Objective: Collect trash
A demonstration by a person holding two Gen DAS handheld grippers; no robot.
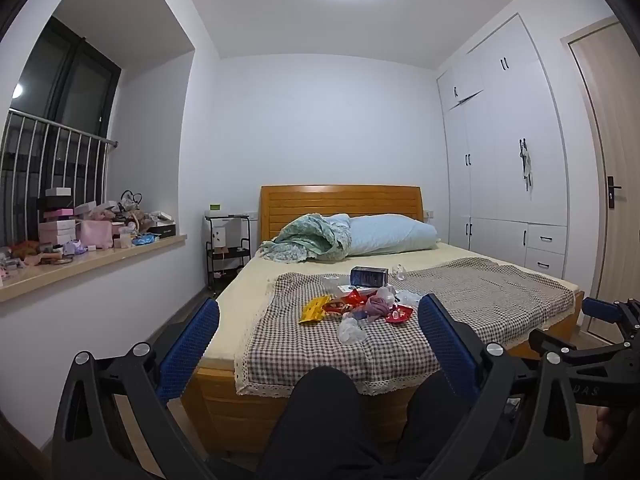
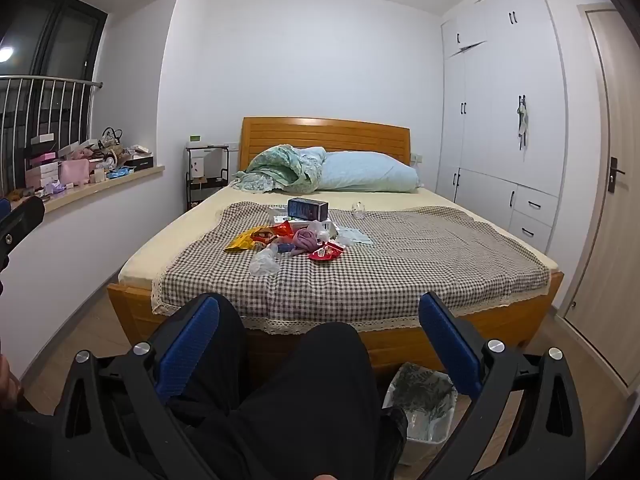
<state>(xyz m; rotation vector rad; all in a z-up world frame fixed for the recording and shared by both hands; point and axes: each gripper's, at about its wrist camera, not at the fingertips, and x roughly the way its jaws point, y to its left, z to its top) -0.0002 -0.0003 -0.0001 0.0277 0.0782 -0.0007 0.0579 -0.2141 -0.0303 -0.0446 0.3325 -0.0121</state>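
A person is sitting at the foot of a bed [image 2: 132, 300], knees in dark trousers [image 2: 312, 380] showing low in both views. The left gripper [image 1: 319, 322] is hanging level with its blue fingers spread wide and nothing between them. The right gripper [image 2: 319, 320] is tilting slightly downward, its fingers also standing wide apart and holding nothing; both are staying well short of the bed.

A checked cloth [image 2: 420, 264] is covering the near half of the bed. The trash is lying in a loose heap on the cloth, left of its middle: a yellow wrapper [image 2: 240, 242] on the left, red wrappers [image 2: 326, 254] on the right, a purple crumpled piece [image 2: 305, 239] between them, and a clear plastic scrap [image 2: 263, 263] nearest the person. A dark blue box [image 2: 308, 208] is lying just beyond the heap.

A white bin [image 2: 420, 412] with a liner is standing on the floor by the person's right knee. A pillow [image 2: 368, 178] and a bundled quilt [image 2: 280, 170] are lying at the far end.
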